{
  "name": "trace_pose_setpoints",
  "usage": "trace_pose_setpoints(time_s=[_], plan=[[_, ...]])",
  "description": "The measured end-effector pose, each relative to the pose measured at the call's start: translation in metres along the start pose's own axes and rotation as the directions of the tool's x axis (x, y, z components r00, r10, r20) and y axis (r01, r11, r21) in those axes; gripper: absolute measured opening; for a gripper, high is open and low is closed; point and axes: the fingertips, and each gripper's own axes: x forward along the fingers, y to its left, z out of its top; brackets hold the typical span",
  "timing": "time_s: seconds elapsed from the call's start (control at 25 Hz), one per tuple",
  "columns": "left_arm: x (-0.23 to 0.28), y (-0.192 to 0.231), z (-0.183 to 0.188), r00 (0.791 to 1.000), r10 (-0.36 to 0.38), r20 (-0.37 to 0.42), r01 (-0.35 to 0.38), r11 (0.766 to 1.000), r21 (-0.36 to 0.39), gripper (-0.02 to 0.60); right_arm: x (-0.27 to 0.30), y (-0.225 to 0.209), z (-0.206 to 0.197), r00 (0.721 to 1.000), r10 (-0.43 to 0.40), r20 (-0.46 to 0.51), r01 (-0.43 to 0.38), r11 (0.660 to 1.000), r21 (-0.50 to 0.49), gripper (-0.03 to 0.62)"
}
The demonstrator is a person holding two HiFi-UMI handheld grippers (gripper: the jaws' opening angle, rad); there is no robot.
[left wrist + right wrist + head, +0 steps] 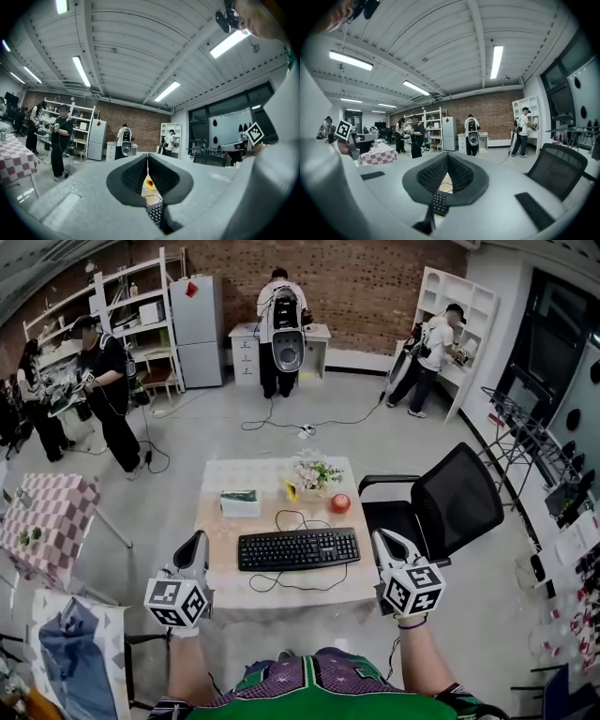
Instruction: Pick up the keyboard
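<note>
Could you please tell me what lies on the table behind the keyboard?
Behind the keyboard lie its looped cable, a white-and-green box, a flower bunch and a round red object. The table surface just beyond the flowers is hidden.

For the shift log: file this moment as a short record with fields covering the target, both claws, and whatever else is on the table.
target: black keyboard, flat on the table, cable looped around it, not gripped
left claw: shut, empty, off the keyboard's left end
right claw: shut, empty, off the keyboard's right end
also on table: tissue box, flowers, red apple
beside table: black office chair, on the right claw's side
</note>
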Motion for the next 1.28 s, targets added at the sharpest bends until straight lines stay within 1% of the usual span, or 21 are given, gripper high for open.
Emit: trace_pose_setpoints(time_s=[0.16, 0.24, 0.36, 0.48, 0.52, 0.56, 0.6, 0.64, 0.68, 0.76, 1.0, 1.16, 1.28], plan=[[0.019, 0.010, -0.004, 1.000, -0.014, 0.008, 0.014, 0.999, -0.051, 0.020, 0.012, -0.021, 0.000, 0.999, -0.048, 0.000, 0.048, 0.999, -0.019, 0.001], [0.030, 0.014, -0.002, 1.000, -0.004, 0.008, 0.004, 0.999, -0.047, 0.020, 0.021, -0.033, 0.006, 0.998, -0.055, 0.015, 0.055, 0.998, -0.019, 0.000], [0.049, 0.014, 0.004, 1.000, 0.014, 0.010, -0.013, 0.999, -0.029, 0.020, 0.039, -0.047, 0.017, 0.998, -0.040, 0.043, 0.041, 0.999, -0.032, 0.000], [0.067, 0.005, 0.007, 1.000, -0.009, 0.006, 0.009, 0.999, -0.031, 0.021, 0.055, -0.056, 0.023, 0.999, -0.008, 0.049, 0.010, 0.999, -0.040, 0.007], [0.072, 0.001, 0.007, 1.000, -0.022, 0.004, 0.022, 0.999, -0.027, 0.033, 0.060, -0.058, 0.022, 0.999, 0.011, 0.047, -0.009, 0.999, -0.035, 0.043], [0.078, -0.003, 0.006, 0.999, -0.035, 0.004, 0.036, 0.999, -0.024, 0.093, 0.065, -0.059, 0.020, 0.999, 0.031, 0.042, -0.030, 0.999, -0.026, 0.109], [0.084, -0.006, 0.005, 0.999, -0.050, 0.003, 0.050, 0.999, -0.022, 0.183, 0.070, -0.060, 0.017, 0.998, 0.050, 0.036, -0.049, 0.999, -0.013, 0.162], [0.090, -0.009, 0.003, 0.998, -0.062, 0.000, 0.062, 0.998, -0.020, 0.238, 0.074, -0.061, 0.013, 0.997, 0.066, 0.028, -0.066, 0.998, 0.002, 0.211], [0.095, -0.011, 0.000, 0.998, -0.069, -0.007, 0.069, 0.998, -0.016, 0.273, 0.078, -0.062, 0.009, 0.997, 0.078, 0.018, -0.079, 0.997, 0.014, 0.254], [0.105, -0.014, -0.010, 0.997, -0.068, -0.027, 0.068, 0.998, -0.009, 0.284, 0.084, -0.067, -0.001, 0.996, 0.087, -0.008, -0.086, 0.996, 0.019, 0.272], [0.125, -0.011, -0.040, 0.995, -0.053, -0.088, 0.051, 0.998, -0.023, 0.284, 0.103, -0.085, -0.027, 0.994, 0.082, -0.071, -0.079, 0.996, 0.044, 0.273], [0.143, -0.001, -0.071, 0.986, -0.052, -0.157, 0.050, 0.999, -0.021, 0.282, 0.118, -0.093, -0.050, 0.987, 0.094, -0.131, -0.088, 0.995, 0.051, 0.272], [0.154, 0.005, -0.090, 0.981, -0.055, -0.188, 0.051, 0.998, -0.029, 0.282, 0.131, -0.101, -0.070, 0.981, 0.097, -0.170, -0.088, 0.994, 0.063, 0.272]])
